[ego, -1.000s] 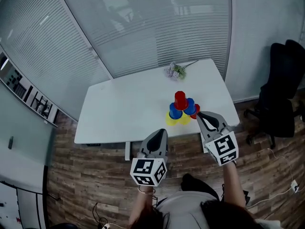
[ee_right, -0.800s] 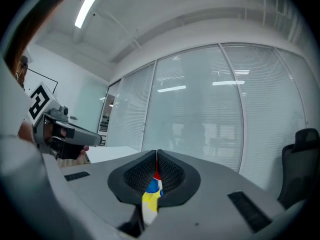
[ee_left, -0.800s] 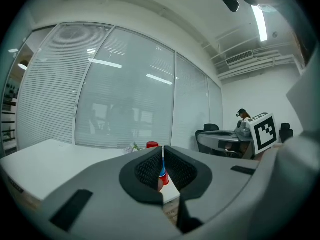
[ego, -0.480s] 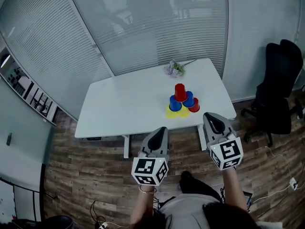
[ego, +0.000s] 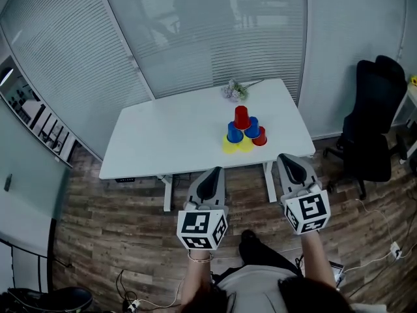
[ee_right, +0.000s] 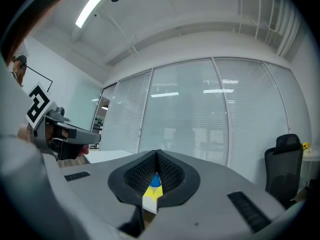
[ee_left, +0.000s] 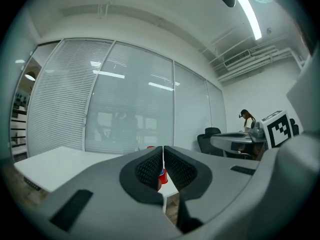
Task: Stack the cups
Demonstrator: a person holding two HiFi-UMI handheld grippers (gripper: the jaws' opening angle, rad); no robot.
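We held the left gripper (ego: 214,172) and the right gripper (ego: 291,158) short of the white surface (ego: 169,135), each with its jaws pressed together on nothing. The cup pyramid (ego: 242,130), yellow below, blue above, red on top, stood near the surface's near right edge.

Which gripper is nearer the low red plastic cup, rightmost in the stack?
Right. The right gripper is near-side and slightly right of the red plastic cup; the left gripper, farther left.
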